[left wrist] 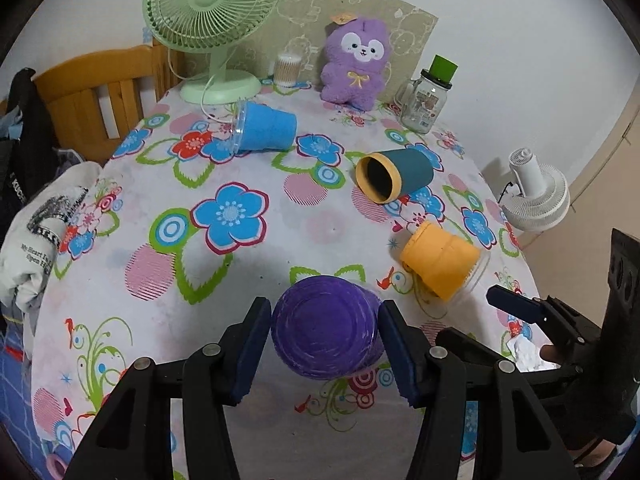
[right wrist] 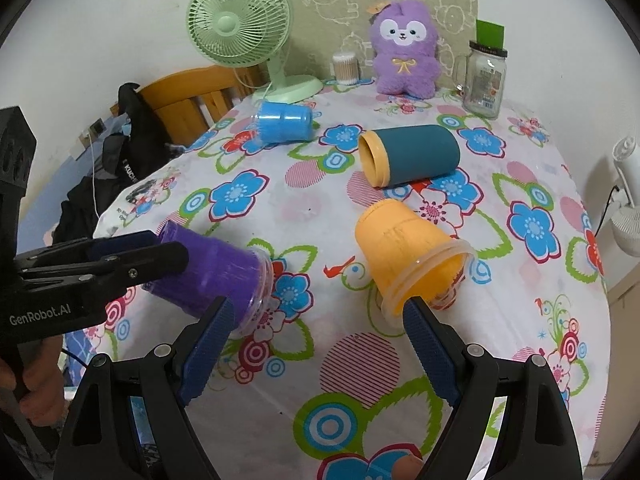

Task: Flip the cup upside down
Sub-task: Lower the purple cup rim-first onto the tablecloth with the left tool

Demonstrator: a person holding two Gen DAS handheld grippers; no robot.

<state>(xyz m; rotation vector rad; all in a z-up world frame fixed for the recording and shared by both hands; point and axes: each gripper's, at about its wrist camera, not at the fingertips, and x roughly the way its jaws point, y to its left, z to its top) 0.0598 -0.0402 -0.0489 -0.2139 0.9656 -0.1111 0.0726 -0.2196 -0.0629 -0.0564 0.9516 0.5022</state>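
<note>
The left tool (left wrist: 326, 344) is clamped on the purple cup (left wrist: 326, 326), holding it tipped on its side just above the flowered table (left wrist: 240, 280). The right tool (right wrist: 316, 344) is spread wide and holds nothing, near the orange cup (right wrist: 404, 252) lying on its side.

White worktop (right wrist: 460, 340) cloth carries blue, red and green flowers; purple cup (right wrist: 224, 276) lower left, orange cup (right wrist: 404, 256) centre, teal cup (right wrist: 416, 156) with orange rim, blue cup (right wrist: 284, 122), mint fan (right wrist: 240, 24) upper left
</note>
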